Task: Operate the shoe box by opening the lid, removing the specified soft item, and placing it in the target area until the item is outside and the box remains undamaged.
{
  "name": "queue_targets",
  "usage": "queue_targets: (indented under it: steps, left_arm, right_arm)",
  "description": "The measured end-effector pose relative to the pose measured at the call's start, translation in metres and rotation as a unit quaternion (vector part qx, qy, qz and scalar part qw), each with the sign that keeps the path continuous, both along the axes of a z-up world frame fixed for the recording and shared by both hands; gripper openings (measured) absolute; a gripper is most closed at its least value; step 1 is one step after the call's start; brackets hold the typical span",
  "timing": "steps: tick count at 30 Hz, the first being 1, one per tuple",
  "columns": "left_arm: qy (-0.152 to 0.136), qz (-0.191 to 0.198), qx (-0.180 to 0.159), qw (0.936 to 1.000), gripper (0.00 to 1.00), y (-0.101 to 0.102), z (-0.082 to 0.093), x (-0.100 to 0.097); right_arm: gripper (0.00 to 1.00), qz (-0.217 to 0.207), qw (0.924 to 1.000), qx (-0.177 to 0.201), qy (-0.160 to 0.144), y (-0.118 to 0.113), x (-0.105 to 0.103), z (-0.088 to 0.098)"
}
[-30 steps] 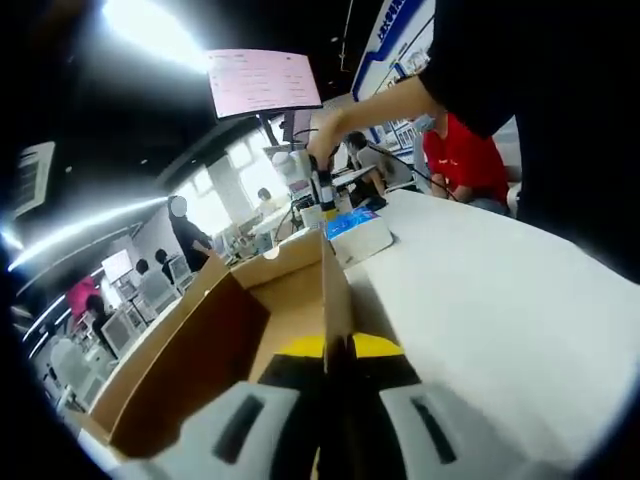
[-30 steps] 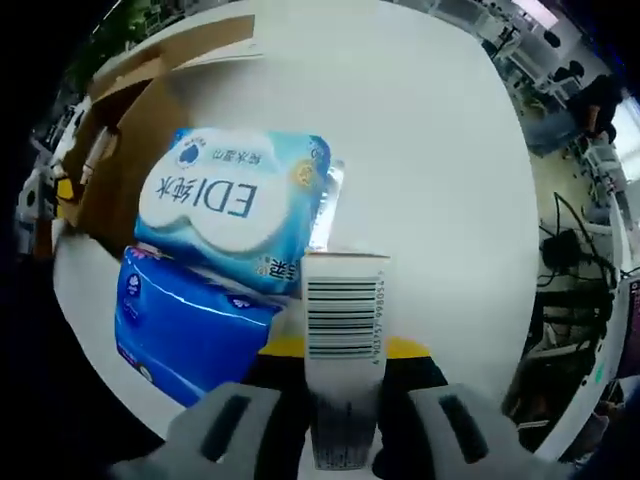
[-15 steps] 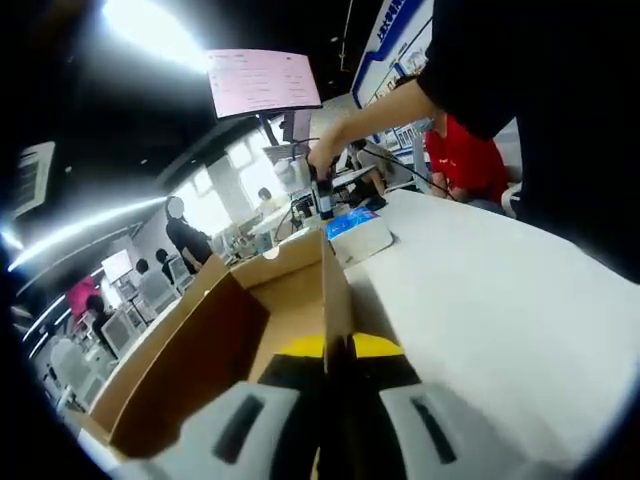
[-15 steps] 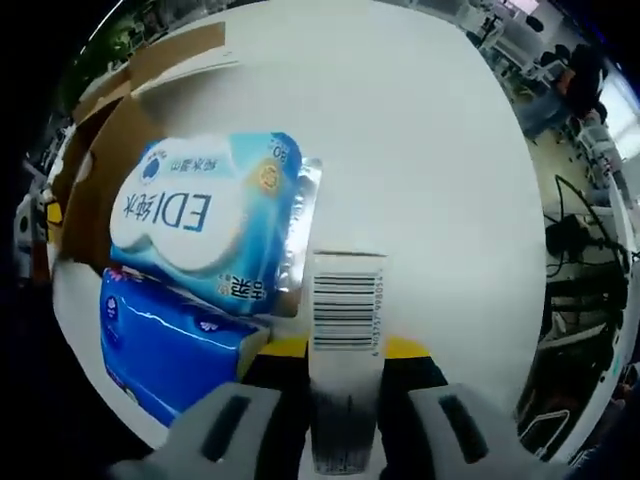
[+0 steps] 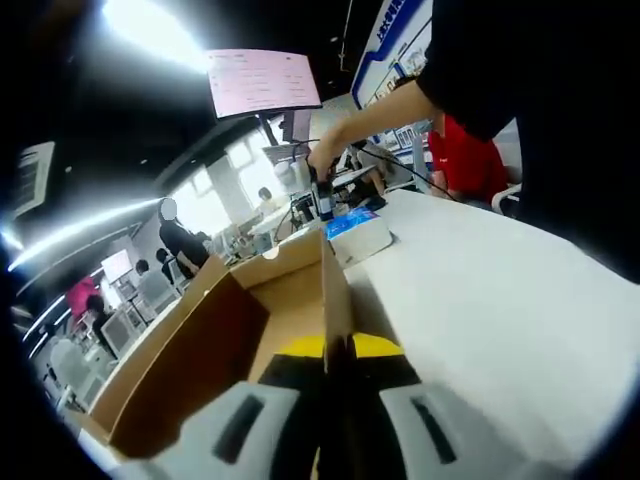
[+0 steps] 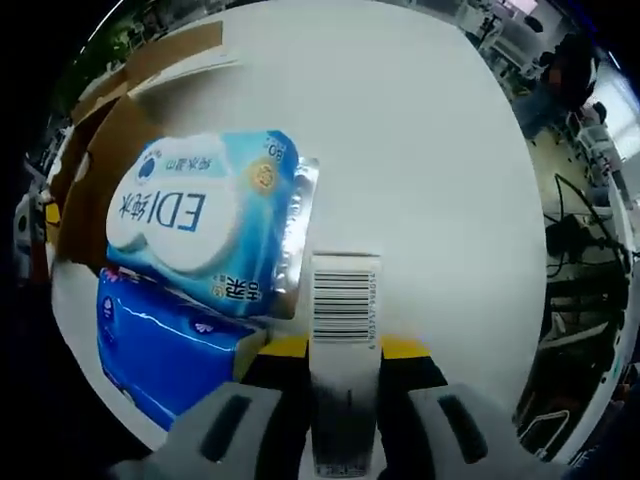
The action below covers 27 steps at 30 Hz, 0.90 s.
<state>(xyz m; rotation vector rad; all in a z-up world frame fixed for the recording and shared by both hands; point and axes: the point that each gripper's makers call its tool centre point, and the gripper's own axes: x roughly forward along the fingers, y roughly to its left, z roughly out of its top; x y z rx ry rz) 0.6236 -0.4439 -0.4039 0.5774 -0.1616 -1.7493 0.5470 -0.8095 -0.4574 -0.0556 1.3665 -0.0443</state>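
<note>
In the left gripper view, the upright edge of the open shoe box (image 5: 240, 320) wall is seen clamped between the closed left tongs (image 5: 335, 425) on the white desk (image 5: 500, 300). In the right gripper view, the barcoded tab of the light-blue wipes pack (image 6: 205, 225) is pinched by the right tongs (image 6: 340, 430). The pack is seen outside the box, lying on a dark-blue pack (image 6: 165, 345) on the desk.

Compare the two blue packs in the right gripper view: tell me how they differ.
The wet-wipe pack lies on top, light blue with a white oval label printed "EDI"; the dark blue pack sits beneath it, a deeper plain blue with only a small emblem. The wet-wipe pack has a crimped silvery end seal; the dark blue pack shows none. Both are glossy soft packs resting on the white table, outside the cardboard box.
</note>
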Motion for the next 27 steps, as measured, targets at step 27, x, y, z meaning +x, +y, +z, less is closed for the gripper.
queue_targets:
  steps: [27]
  left_arm:
    - [0.001, 0.0, 0.0, 1.0, 0.06, 0.0, 0.0, 0.0]
  right_arm:
    - [0.3, 0.019, 0.9985, -0.027, -0.042, -0.004, -0.019, 0.037]
